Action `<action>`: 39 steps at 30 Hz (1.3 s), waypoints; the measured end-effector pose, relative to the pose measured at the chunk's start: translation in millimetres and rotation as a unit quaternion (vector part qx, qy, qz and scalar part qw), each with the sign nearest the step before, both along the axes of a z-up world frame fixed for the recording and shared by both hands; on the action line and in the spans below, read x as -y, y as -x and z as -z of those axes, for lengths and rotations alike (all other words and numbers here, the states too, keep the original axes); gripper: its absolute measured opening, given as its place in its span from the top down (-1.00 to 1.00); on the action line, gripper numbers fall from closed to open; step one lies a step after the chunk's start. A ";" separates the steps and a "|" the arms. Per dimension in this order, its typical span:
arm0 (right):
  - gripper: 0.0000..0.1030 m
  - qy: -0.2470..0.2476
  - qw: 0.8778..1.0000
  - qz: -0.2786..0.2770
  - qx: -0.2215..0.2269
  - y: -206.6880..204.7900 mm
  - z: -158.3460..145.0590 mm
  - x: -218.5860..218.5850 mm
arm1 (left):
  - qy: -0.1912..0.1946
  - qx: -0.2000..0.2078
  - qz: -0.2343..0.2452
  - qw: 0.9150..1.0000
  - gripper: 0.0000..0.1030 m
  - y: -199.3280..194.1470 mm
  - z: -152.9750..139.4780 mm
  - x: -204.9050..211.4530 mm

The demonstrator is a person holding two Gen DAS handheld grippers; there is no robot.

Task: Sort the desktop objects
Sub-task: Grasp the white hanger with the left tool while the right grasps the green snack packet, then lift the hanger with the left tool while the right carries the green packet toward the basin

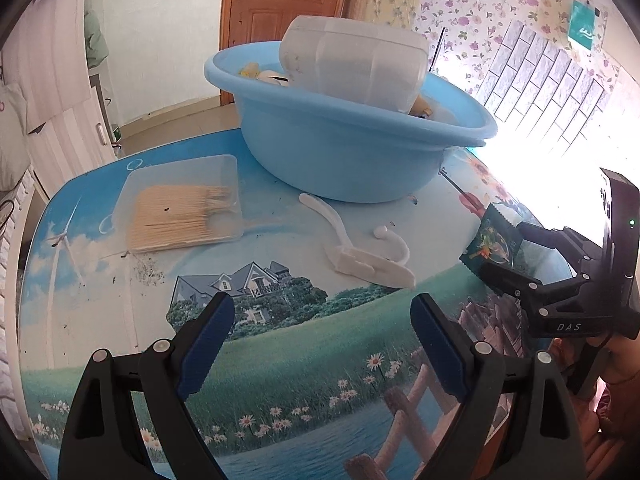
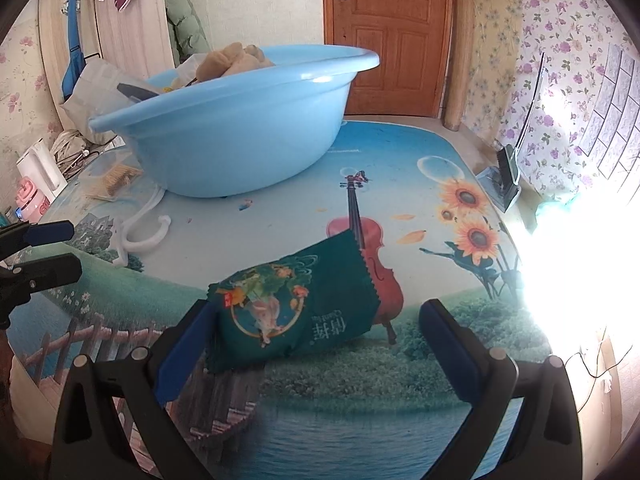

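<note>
Right wrist view shows the right gripper (image 2: 316,344) spread wide around a dark green foil snack packet (image 2: 294,312) lying in front of the light blue plastic basin (image 2: 240,136); only its left pad touches. Next, I judge: clamp, lift toward the basin. Left gripper (image 1: 322,320) hangs released, empty.

A panelled wooden door (image 2: 390,36) with a round metal knob stands shut in the far wall. Floral wallpaper (image 2: 560,40) covers the right-hand wall, with grey brick-pattern panels (image 1: 536,80) below. Strong glare enters from the right (source washed out). The surface (image 2: 400,168) carries a printed landscape. Floor pale tile (image 1: 180,120).
</note>
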State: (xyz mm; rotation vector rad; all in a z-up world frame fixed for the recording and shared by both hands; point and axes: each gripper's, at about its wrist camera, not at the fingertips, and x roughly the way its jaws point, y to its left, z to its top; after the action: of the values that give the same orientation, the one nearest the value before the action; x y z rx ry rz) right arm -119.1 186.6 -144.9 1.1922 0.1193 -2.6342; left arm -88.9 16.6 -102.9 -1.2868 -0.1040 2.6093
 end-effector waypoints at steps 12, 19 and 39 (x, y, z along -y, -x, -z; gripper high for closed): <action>-0.99 -0.007 1.000 -0.029 -0.001 -1.5 0.2 6.3 | 0.028 0.012 0.046 0.999 -0.74 20.5 6.2 -29.4; -0.96 -0.010 0.999 -0.039 0.008 0.6 -0.8 10.9 | 0.056 0.004 0.059 0.997 -0.74 26.2 9.1 -38.2; 0.75 -0.007 0.997 -0.077 0.007 0.7 -9.0 23.9 | 0.052 -0.003 0.063 0.997 -0.05 5.0 2.5 -28.6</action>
State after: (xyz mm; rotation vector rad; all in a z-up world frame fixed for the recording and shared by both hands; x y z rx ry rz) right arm -119.9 162.7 -135.9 1.1556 0.2175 -2.4960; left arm -93.9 45.2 -105.4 -1.2738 0.1123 2.5421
